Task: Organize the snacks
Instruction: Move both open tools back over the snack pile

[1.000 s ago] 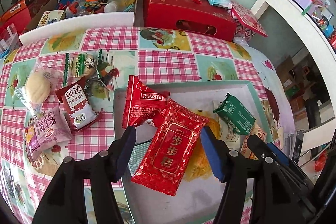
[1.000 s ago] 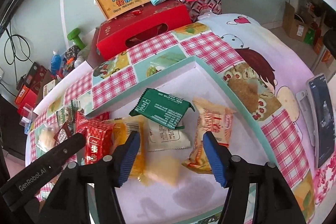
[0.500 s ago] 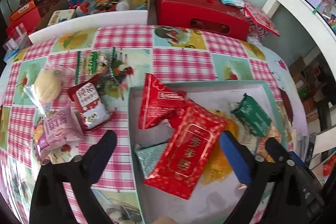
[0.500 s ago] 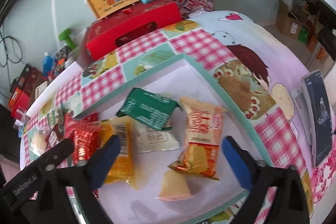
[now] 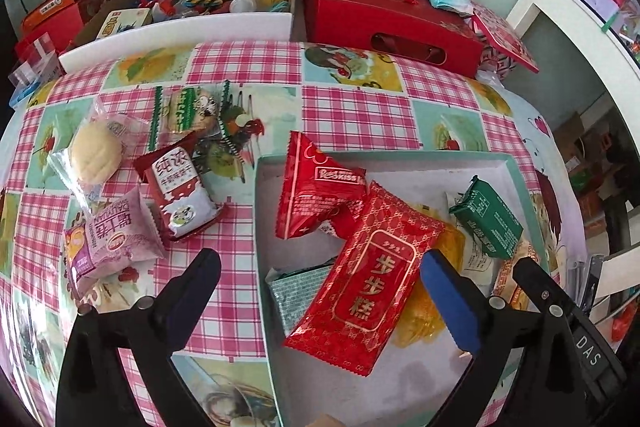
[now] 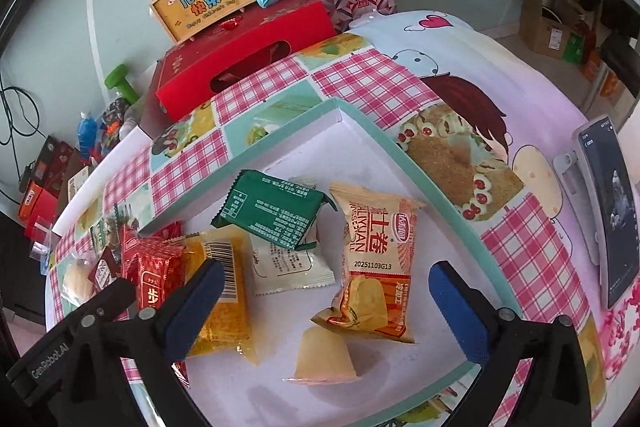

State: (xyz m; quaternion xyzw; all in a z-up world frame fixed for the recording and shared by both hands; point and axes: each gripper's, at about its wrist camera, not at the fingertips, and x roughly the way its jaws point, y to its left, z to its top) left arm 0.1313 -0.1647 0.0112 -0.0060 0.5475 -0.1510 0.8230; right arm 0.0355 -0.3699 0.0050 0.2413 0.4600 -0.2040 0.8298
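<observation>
Where both were half closed a second ago, left gripper [image 5: 320, 291] and right gripper [image 6: 326, 301] now gape wide, empty

Half buried under the red cake packet [image 5: 372, 287]: a teal wrapper [image 5: 298, 291] and a yellow packet [image 5: 432, 315]. Cut off at the bottom edge: a tan scrap [image 5: 326, 421], unidentifiable. Too small to read: print on the white packet [image 6: 290, 263] beneath the green one [image 6: 272, 209].

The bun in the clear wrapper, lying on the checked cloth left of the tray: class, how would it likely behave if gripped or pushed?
The bun looks soft and puffy, so it would probably squash under firm fingers. Its clear wrapper looks loose and glossy, so it may crinkle and slip. It seems light, likely sliding when pushed.
</observation>
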